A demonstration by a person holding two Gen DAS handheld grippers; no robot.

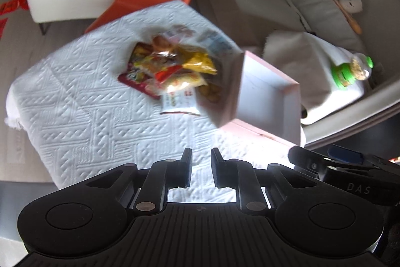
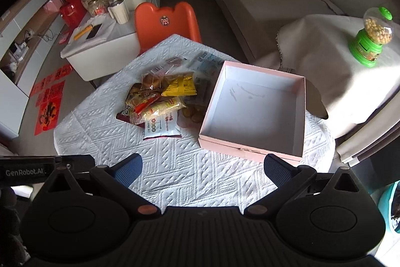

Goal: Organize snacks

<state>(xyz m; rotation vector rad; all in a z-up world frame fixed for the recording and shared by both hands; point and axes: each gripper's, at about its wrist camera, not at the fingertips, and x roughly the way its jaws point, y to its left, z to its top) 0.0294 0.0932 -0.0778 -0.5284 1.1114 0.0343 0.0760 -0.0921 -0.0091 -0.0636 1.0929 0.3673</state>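
- The snack pile (image 2: 160,98) sits heaped just left of the pink box (image 2: 252,106), which is empty, on the white-clothed surface (image 2: 187,174).
- The right tool (image 2: 203,168) hangs spread wide, holding nothing, near the box's front edge.
- The left tool (image 1: 201,168) is nearly closed, a narrow gap showing, also empty.
- Risk, I'd say: the slippery overlapping packets may slide or come up in pairs, and a careless reach could shove the light box.

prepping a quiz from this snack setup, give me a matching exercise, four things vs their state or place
Things:
1. pink box
2. snack pile
3. left hand-held gripper
4. right hand-held gripper

States or places:
A. fingers spread wide
B. empty, on the table
C. fingers close together with a narrow gap, holding nothing
D. heaped on the white cloth beside the box

Pairs: 1-B, 2-D, 3-C, 4-A
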